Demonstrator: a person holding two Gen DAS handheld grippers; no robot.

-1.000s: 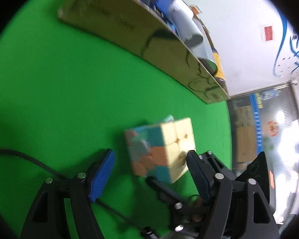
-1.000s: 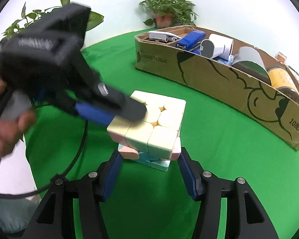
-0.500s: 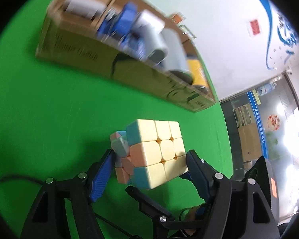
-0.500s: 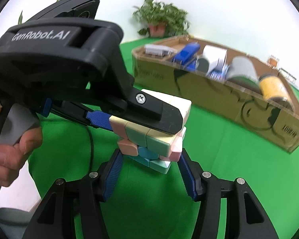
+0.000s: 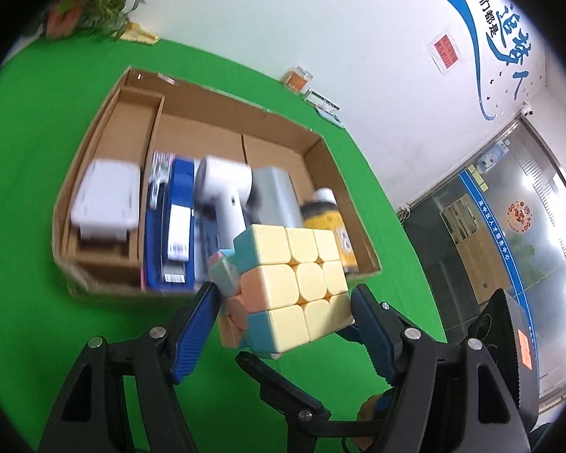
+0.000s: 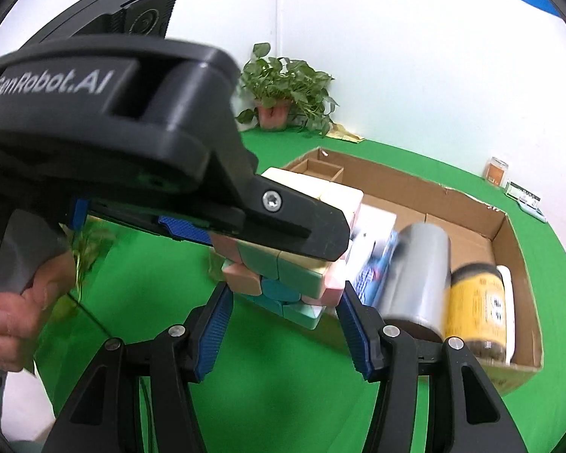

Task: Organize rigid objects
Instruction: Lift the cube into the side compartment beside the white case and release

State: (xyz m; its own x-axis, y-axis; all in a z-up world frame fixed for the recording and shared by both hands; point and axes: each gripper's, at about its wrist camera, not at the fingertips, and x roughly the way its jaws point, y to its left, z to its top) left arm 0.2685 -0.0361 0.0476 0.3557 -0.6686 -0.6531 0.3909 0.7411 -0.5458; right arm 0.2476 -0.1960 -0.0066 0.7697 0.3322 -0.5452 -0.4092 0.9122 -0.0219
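A pastel puzzle cube (image 5: 286, 287) is held up in the air in front of the open cardboard box (image 5: 94, 143). My left gripper (image 5: 283, 324) is shut on its sides. In the right wrist view the cube (image 6: 286, 279) sits between my right gripper's (image 6: 283, 324) blue pads, which touch its lower layers. The left gripper's black body (image 6: 162, 173) covers the cube's top there. The cube's layers are twisted out of line.
The box on the green table (image 5: 37, 132) holds a white case (image 5: 105, 196), a blue stapler (image 5: 177, 226), a white device (image 5: 222, 188), a grey cylinder (image 6: 415, 271) and a yellow jar (image 6: 475, 309). A potted plant (image 6: 286, 90) and small items (image 6: 496, 171) stand by the wall.
Both grippers have lifted the cube off the table, and the left gripper has closed on it. The views now look down into the box from higher up.
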